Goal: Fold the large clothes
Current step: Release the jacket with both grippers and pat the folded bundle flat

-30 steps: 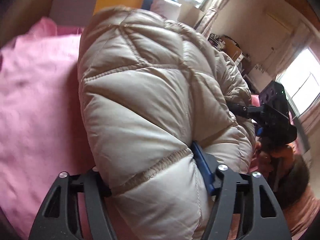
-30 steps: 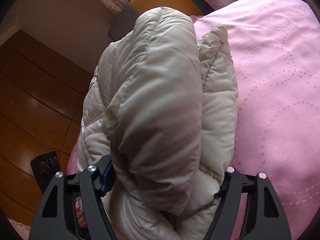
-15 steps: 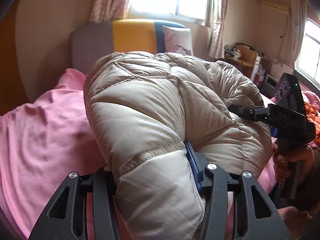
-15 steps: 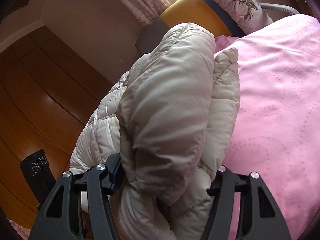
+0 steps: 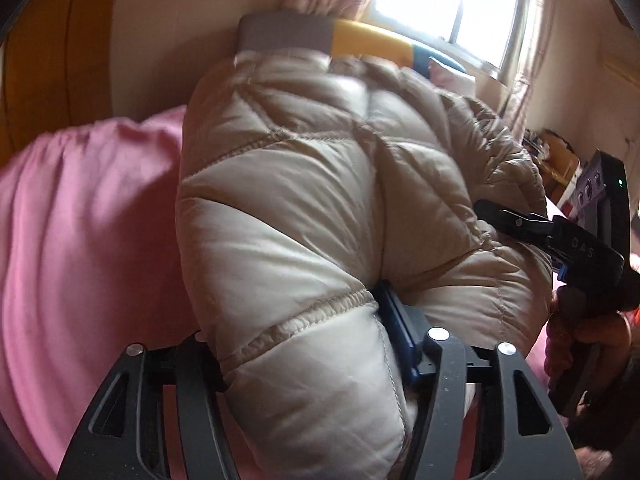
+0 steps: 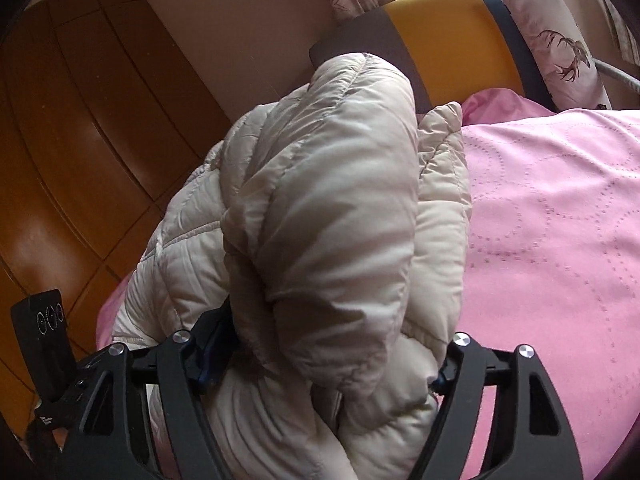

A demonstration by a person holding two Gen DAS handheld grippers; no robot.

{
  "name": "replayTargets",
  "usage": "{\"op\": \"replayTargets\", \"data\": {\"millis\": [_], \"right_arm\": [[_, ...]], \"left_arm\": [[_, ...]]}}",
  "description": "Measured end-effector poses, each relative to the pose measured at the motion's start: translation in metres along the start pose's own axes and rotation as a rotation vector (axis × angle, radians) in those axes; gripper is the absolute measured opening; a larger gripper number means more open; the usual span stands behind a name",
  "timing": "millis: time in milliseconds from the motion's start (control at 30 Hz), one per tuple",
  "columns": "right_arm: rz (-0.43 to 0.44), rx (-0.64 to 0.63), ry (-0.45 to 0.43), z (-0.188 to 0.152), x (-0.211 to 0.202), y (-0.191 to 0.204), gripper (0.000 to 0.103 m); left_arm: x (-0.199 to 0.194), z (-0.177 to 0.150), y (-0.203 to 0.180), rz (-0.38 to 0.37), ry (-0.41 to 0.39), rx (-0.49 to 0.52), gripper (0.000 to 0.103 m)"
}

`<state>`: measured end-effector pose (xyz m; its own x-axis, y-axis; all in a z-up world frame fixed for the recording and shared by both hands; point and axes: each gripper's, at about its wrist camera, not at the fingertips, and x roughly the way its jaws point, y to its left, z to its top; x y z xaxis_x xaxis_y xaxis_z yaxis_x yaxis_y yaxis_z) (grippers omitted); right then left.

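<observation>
- We hold the puffy beige down jacket [image 5: 320, 208] bunched above the pink bedspread [image 5: 88, 220], toward the bed's headboard end.
- Left gripper [image 5: 316, 364] and right gripper [image 6: 320, 356] each have a thick quilted wad between their jaws, which are opening.
- We judge the fold nearly laid; next comes setting it flat and releasing.
- Slick, springy, diamond-stitched fabric may rebound.

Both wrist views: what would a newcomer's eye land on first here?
A puffy beige quilted down jacket fills the middle of both views, bunched between the fingers of the left gripper and the right gripper, whose jaws are opening. It lies over a bright pink bedspread. Behind it stands a grey, yellow and blue striped headboard, with a deer-print pillow leaning on it.
</observation>
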<state>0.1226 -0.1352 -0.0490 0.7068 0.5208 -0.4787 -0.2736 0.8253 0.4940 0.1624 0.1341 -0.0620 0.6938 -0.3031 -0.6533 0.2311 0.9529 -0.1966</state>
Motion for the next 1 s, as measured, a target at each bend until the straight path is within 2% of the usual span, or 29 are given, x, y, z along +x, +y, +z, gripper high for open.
{"op": "replayTargets", "data": {"millis": [33,100,167,267,333,400,467,600,700,733,800,833,933,1000], "right_arm": [[0.000,0.000,0.000,-0.002,-0.004,0.001,0.079],[-0.033,-0.004,0.007,0.008,-0.009,0.004,0.090],[-0.061,-0.032,-0.015,0.012,-0.020,0.017,0.091],[-0.101,-0.107,-0.113,0.027,-0.054,0.041,0.095],[-0.103,-0.176,-0.176,0.043,-0.066,0.059,0.097],[-0.118,-0.244,-0.179,0.062,-0.061,0.078,0.097],[-0.119,-0.305,-0.156,0.086,-0.039,0.091,0.096],[-0.173,-0.352,-0.053,0.116,0.017,0.105,0.074],[-0.232,-0.343,-0.003,0.130,0.047,0.095,0.069],[-0.243,-0.317,0.015,0.129,0.060,0.088,0.068],[-0.279,-0.243,0.041,0.129,0.072,0.066,0.067],[-0.294,-0.211,0.043,0.123,0.074,0.055,0.067],[-0.302,-0.128,0.003,0.099,0.067,0.026,0.067],[-0.312,-0.109,-0.010,0.093,0.063,0.014,0.067]], "left_arm": [[-0.001,-0.003,0.000,-0.005,-0.001,-0.011,0.064],[-0.007,-0.007,0.000,-0.005,-0.011,-0.025,0.071],[-0.016,-0.008,0.007,0.013,-0.009,-0.064,0.086],[-0.043,-0.002,0.013,0.042,-0.077,-0.111,0.090],[-0.069,0.008,0.017,0.076,-0.179,-0.132,0.090],[-0.083,0.026,0.015,0.116,-0.250,-0.144,0.090],[-0.085,0.049,0.012,0.154,-0.268,-0.141,0.090],[-0.055,0.100,0.001,0.207,-0.232,-0.051,0.090],[-0.012,0.127,-0.013,0.284,-0.149,0.065,0.090],[0.007,0.134,-0.019,0.307,-0.100,0.113,0.090],[0.032,0.134,-0.025,0.342,-0.064,0.171,0.095],[0.042,0.132,-0.026,0.335,-0.055,0.194,0.100],[0.066,0.123,-0.028,0.244,-0.025,0.194,0.100],[0.077,0.122,-0.030,0.228,-0.018,0.202,0.100]]}}
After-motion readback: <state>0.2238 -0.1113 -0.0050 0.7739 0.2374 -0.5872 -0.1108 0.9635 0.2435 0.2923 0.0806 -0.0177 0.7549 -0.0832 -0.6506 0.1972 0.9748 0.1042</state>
